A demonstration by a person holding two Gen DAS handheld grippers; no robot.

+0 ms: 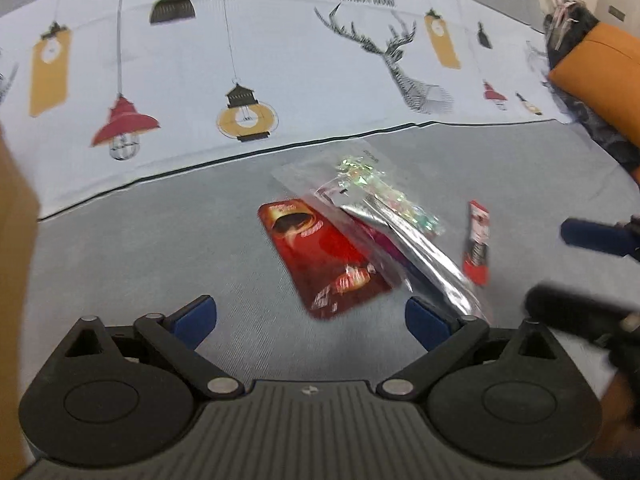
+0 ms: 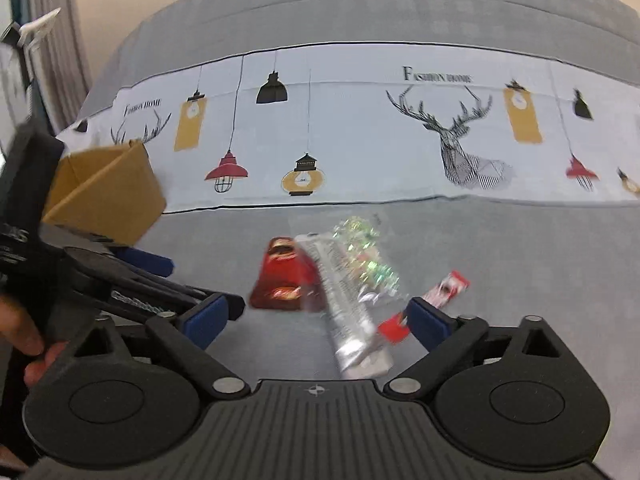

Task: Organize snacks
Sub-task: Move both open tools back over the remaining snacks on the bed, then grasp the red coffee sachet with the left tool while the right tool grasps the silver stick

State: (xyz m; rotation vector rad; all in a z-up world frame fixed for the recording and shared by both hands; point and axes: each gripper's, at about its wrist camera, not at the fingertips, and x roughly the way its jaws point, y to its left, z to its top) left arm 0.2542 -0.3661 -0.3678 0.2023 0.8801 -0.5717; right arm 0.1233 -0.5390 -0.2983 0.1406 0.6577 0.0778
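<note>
Several snack packets lie in a small pile on the grey bedcover. A flat red packet (image 1: 320, 256) lies partly under a clear and silver foil packet (image 1: 400, 232), with a thin red stick packet (image 1: 477, 240) to the right. The same red packet (image 2: 282, 280), foil packet (image 2: 352, 300) and stick packet (image 2: 432, 300) show in the right wrist view. My left gripper (image 1: 310, 320) is open and empty just short of the red packet. My right gripper (image 2: 316, 320) is open and empty, its jaws either side of the foil packet's near end. The frames are blurred.
A brown cardboard box (image 2: 104, 196) stands at the left, behind the left gripper (image 2: 160, 280). A white printed band (image 1: 280, 80) with lamps and a deer crosses the bed beyond the pile. An orange cushion (image 1: 600, 76) lies at the far right.
</note>
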